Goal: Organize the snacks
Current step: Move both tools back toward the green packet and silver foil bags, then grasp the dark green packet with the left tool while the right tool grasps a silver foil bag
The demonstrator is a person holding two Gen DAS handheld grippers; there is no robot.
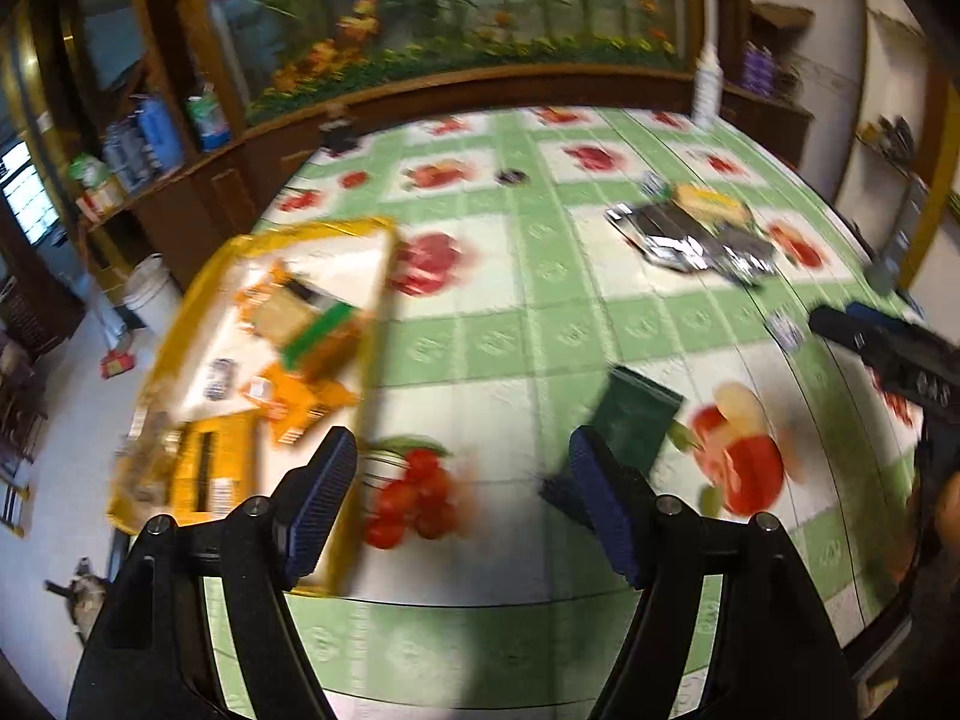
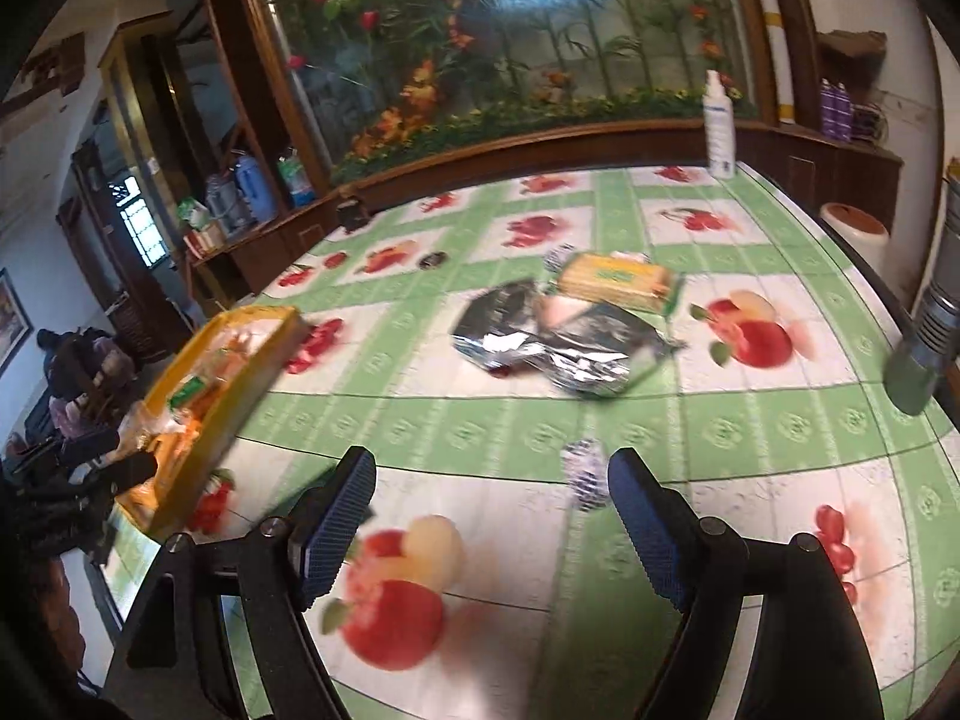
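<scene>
Beside the right gripper [image 2: 492, 516], just off its right-hand jaw, lies a small wrapped sweet [image 2: 585, 471] on the counter [image 2: 780, 420]; jaws apart, empty. Left gripper [image 1: 462, 504] likewise apart, empty (green packet [image 1: 636, 420] past its right jaw). Tray [image 2: 198, 384] lies leftward.

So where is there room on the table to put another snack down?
Bare tablecloth lies between the yellow tray and the silver foil packets, and nearer, around the small wrapped candy. It is crowded inside the tray, heaped with orange packets, and at the foil pile under the cracker pack.
</scene>
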